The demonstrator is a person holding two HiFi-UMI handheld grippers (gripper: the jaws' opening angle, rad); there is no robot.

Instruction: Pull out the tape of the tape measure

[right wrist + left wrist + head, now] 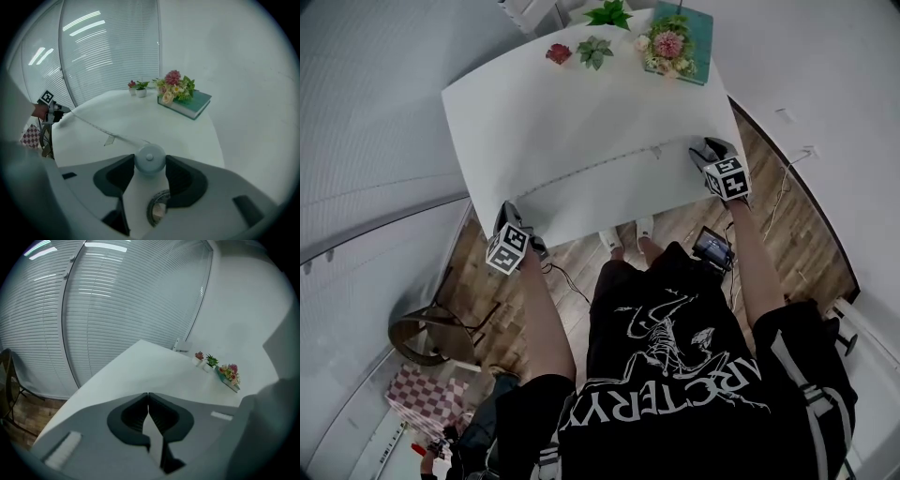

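Clamped fully shut on the free end of the tape (152,435) with the left gripper (510,208) at the table's (581,103) seven o'clock, and closed partway round the round tape measure case (150,159) with the right gripper (710,150) at four o'clock, stretched already across the near edge between the two. Likely to slip from that thin pinch under a harder pull and, if spring-loaded, whip back toward the case — or to squirm the smooth round case out of the pads.
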